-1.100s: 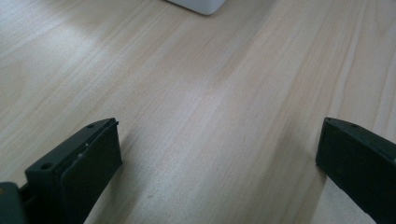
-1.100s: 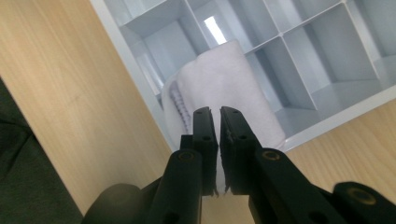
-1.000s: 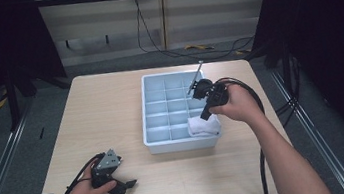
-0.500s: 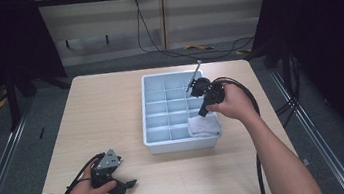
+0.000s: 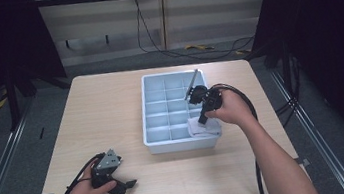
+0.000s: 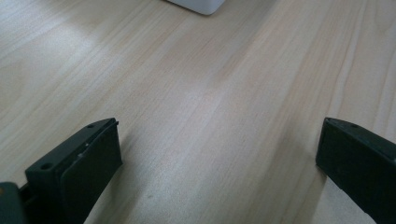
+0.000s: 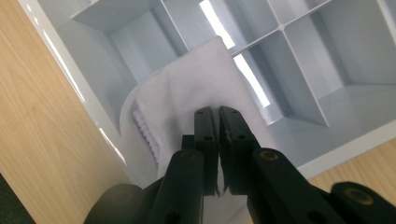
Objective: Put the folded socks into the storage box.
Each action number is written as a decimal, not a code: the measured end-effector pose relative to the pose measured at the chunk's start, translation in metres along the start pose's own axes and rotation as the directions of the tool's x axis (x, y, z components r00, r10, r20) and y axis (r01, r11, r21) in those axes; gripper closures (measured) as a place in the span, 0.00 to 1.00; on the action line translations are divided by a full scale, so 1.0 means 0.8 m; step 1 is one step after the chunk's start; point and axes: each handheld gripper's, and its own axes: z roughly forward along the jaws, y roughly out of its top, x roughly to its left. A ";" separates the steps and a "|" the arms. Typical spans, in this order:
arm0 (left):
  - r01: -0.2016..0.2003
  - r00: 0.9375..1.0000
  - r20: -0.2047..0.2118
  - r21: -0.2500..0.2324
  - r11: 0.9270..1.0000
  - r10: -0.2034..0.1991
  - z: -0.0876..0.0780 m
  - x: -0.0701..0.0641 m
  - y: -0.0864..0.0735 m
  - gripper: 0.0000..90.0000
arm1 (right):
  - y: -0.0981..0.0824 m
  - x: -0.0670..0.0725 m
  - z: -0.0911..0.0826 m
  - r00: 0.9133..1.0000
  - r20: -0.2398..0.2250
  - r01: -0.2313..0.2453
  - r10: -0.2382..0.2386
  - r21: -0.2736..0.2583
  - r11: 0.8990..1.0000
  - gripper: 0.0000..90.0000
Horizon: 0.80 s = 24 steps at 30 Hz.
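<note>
The right tongs (image 7: pixel 215 114) are clenched on a thin fold of the white, soft folded cloth (image 7: pixel 187 100), their jaws nearly together with the fabric pinched between them. Since a second ago the right hand (image 5: pixel 229 108) has come down a little, so the cloth now sits lower in the near right corner compartment of the pale blue plastic divided tray (image 5: pixel 154 110). In the high view the cloth (image 5: pixel 203 128) bulges over the compartment's walls rather than lying flat inside. In the right gripper view it drapes across a divider toward the next cell. The grip looks unchanged across that second.

This reads as the placing step nearly done: the cloth is being pressed into its cell, and what is left is likely to tuck it fully below the rim before letting go.

The left tongs (image 6: pixel 217 158) are released, their jaws wide apart over bare wood with nothing between them, resting on the light wooden counter (image 5: pixel 101 111) near its front left corner, well apart from the tray.
</note>
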 end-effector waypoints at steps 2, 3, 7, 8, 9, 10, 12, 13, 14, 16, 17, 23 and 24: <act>0.000 1.000 -0.001 0.002 1.000 0.000 0.000 0.000 0.000 0.00 | -0.002 0.000 0.003 1.000 -0.007 -0.001 0.001 -0.004 1.000 0.95; 0.000 1.000 -0.001 0.002 1.000 0.000 0.000 0.000 0.000 0.00 | -0.003 0.000 0.004 1.000 -0.010 -0.007 0.007 -0.001 1.000 0.96; 0.000 1.000 -0.001 0.002 1.000 0.000 0.000 0.000 0.000 0.00 | -0.011 0.000 0.014 0.999 -0.034 -0.007 0.007 -0.013 1.000 0.97; 0.000 1.000 -0.001 0.002 1.000 0.000 0.000 0.000 0.000 0.00 | -0.011 0.000 0.014 0.999 -0.034 -0.007 0.007 -0.013 1.000 0.97; 0.000 1.000 -0.001 0.002 1.000 0.000 0.000 0.000 0.000 0.00 | -0.011 0.000 0.014 0.999 -0.036 -0.006 0.006 -0.009 1.000 0.97; 0.000 1.000 -0.001 0.002 1.000 0.000 0.000 0.000 0.000 0.00 | -0.013 0.001 0.016 0.999 -0.048 -0.009 0.008 -0.004 1.000 0.99; 0.000 1.000 -0.001 0.001 1.000 0.000 0.000 0.000 0.000 0.00 | -0.013 0.002 0.017 0.999 -0.048 -0.006 0.006 0.001 1.000 0.99; 0.000 1.000 -0.001 0.002 1.000 0.000 0.000 0.000 0.000 0.00 | -0.014 0.003 0.020 0.999 -0.048 -0.006 0.006 -0.001 1.000 1.00; 0.000 1.000 -0.001 0.002 1.000 0.000 0.000 0.000 0.000 0.00 | -0.015 0.004 0.022 0.998 -0.057 -0.004 0.005 0.006 1.000 1.00; 0.000 1.000 -0.001 0.001 1.000 0.000 0.000 0.000 0.000 0.00 | -0.016 0.005 0.023 0.998 -0.055 -0.001 0.001 0.004 1.000 1.00; 0.000 1.000 -0.001 0.002 1.000 0.000 0.000 0.000 0.000 0.00 | -0.017 0.005 0.024 0.998 -0.055 -0.001 0.001 -0.005 1.000 1.00; 0.003 1.000 0.000 0.001 1.000 -0.003 0.000 0.000 0.000 0.00 | -0.021 0.006 0.029 0.998 -0.061 -0.002 0.003 0.009 1.000 1.00; 0.002 1.000 0.000 0.001 1.000 -0.002 0.000 0.000 0.000 0.00 | -0.022 0.006 0.032 0.998 -0.064 0.002 -0.002 0.005 1.000 1.00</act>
